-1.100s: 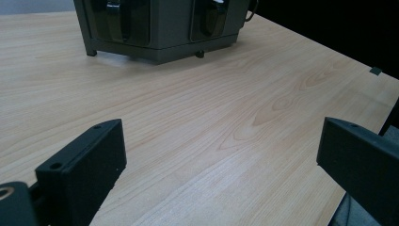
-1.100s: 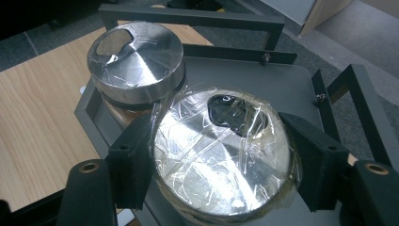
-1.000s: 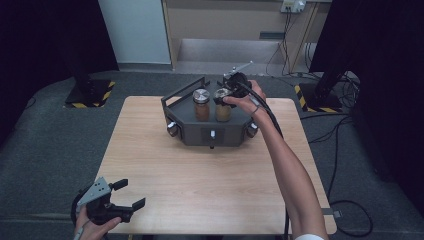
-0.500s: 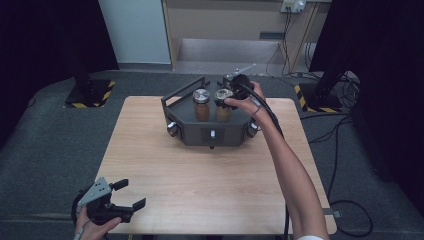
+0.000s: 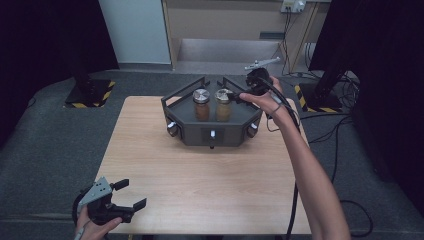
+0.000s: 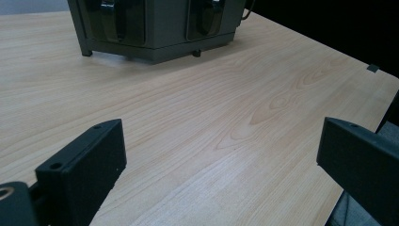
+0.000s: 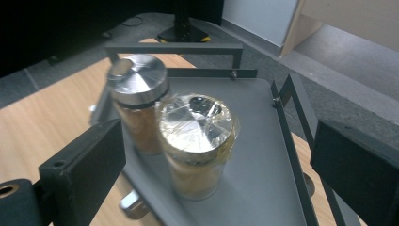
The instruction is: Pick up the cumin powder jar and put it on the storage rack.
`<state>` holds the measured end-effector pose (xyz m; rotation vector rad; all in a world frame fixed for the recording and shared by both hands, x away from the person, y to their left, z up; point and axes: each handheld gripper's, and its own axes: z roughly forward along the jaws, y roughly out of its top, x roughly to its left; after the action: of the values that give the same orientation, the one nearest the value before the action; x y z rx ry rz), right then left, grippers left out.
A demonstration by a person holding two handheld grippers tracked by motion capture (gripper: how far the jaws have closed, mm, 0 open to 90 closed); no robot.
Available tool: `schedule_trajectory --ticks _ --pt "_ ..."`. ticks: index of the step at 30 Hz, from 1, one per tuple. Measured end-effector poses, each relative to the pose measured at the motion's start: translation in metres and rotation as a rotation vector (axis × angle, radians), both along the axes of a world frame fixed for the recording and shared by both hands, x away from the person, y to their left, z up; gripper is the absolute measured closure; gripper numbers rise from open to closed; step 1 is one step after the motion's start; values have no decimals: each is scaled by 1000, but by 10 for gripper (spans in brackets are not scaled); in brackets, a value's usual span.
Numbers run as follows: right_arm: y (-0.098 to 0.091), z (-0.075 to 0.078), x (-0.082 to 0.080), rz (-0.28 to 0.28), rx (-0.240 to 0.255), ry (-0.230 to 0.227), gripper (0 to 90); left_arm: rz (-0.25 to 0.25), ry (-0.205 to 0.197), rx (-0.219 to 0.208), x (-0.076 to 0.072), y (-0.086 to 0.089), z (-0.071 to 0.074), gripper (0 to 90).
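Both jars (image 5: 223, 104) stand on the rack (image 5: 212, 131); my right tongs (image 5: 239, 96), jaws just opened and empty, sit beside them. Left tongs (image 5: 131, 195) wait open, idle.

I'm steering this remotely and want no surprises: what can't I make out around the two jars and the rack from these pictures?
- Nearer jar: crinkled film covers its top in the right gripper view; the lid beneath is hidden.
- Farther jar: its lower part is hidden behind the nearer jar there.
- Rack: cut off by the top edge in the left gripper view.
- Rack knobs: too small in the high view to read.
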<state>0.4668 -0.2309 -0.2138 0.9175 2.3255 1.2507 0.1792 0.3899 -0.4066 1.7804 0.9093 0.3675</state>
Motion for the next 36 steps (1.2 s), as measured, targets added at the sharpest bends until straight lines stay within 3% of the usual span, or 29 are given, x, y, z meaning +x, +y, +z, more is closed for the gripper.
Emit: schedule_trajectory --ticks 9,12,14,25,31,32,36 --pt "-21 30 -31 38 13 -42 41 0 2 0 1 -1 0 11" --pt "-23 36 -38 46 -2 -53 42 -2 3 2 1 -1 0 11" --pt "-29 46 -53 61 -16 -75 42 -3 2 2 1 -1 0 11" --pt "-50 59 -99 137 -40 -129 42 2 5 3 1 -1 1 10" --pt "-66 51 -127 169 -13 -157 41 -1 3 6 1 -1 1 11" --pt "-72 43 -138 177 -13 -162 41 0 4 6 1 -1 1 11" --pt "-83 29 -154 194 -2 -165 42 2 3 7 0 -1 1 11"
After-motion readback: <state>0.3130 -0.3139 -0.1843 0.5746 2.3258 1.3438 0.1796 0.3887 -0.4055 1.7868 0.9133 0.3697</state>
